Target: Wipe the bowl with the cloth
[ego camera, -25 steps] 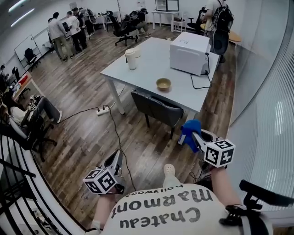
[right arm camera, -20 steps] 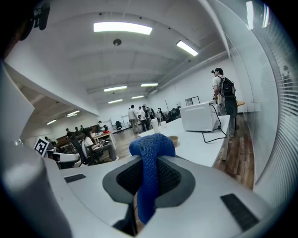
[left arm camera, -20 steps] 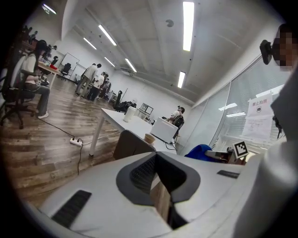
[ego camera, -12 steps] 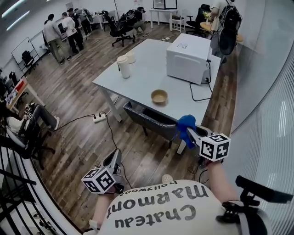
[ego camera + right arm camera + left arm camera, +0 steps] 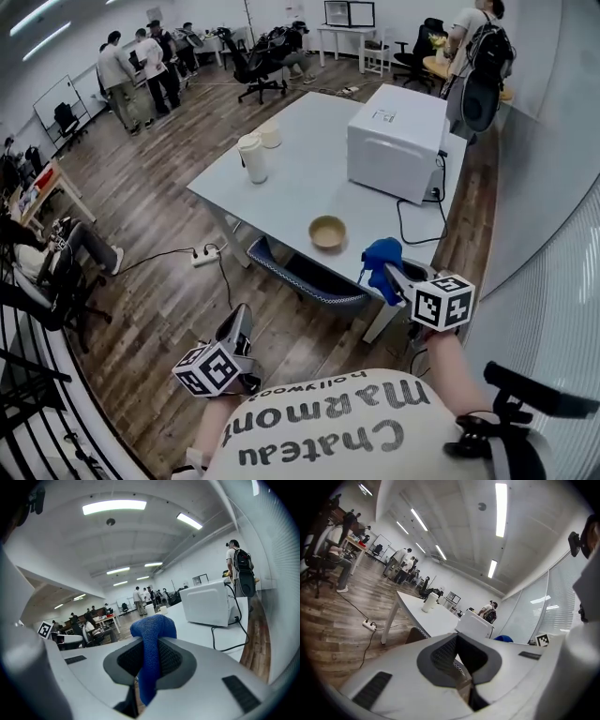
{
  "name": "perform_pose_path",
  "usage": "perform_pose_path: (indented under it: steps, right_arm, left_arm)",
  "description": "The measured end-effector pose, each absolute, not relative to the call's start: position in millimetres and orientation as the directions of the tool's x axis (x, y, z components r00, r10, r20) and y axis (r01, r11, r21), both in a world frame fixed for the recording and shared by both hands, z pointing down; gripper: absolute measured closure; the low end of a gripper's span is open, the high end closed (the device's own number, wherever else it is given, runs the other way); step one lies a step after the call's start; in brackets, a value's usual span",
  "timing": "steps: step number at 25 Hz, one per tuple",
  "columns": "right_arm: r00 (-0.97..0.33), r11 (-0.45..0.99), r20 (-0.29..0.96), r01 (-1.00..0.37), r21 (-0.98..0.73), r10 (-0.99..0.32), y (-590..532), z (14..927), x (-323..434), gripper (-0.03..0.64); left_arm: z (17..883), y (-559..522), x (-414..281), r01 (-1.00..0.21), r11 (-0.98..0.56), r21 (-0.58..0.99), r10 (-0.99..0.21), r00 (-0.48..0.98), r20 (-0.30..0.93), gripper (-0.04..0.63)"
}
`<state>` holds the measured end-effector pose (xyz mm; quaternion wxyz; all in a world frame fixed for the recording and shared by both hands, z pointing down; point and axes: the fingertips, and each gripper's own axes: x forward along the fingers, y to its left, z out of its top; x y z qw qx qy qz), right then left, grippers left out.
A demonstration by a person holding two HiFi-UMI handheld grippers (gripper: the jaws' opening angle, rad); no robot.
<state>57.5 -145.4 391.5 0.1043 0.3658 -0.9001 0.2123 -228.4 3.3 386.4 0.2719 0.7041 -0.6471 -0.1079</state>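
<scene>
We see the empty bowl (image 5: 328,232) on the counter (image 5: 300,169) in the head view only. Our right gripper (image 5: 388,275) clamps the cloth (image 5: 381,252); our left gripper (image 5: 238,325) is closed.

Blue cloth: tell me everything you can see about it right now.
The blue cloth looks like a soft, finely textured knit or microfibre, plain blue with no print visible. It is bunched up and pinched between the shut jaws of the right claw. A rounded fold bulges out past the pads and a narrower strip runs back between them. It is held in the air by the near edge of the table, to the right of the bowl and apart from it. Only the claw touches it.
</scene>
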Motion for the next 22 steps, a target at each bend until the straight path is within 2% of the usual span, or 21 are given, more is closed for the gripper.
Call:
perform_pose_path:
  steps: [9, 15, 22]
  right_arm:
    - [-0.740, 0.650, 0.356, -0.672, -0.354, -0.571, -191, 418, 34, 0.568]
    - [-0.761, 0.641, 0.340, -0.649, -0.411, -0.553, -211, 429, 19, 0.568]
    - [-0.761, 0.608, 0.368, -0.648, -0.458, -0.534, -235, 449, 8, 0.568]
  left_arm:
    - [415, -34, -217, -0.849, 0.015, 0.528, -0.951, 0.151, 0.269, 0.578]
    - [420, -56, -236, -0.887, 0.114, 0.447, -0.954, 0.028, 0.298, 0.577]
    - [438, -103, -233, -0.872, 0.074, 0.485, -0.939, 0.102, 0.327, 0.577]
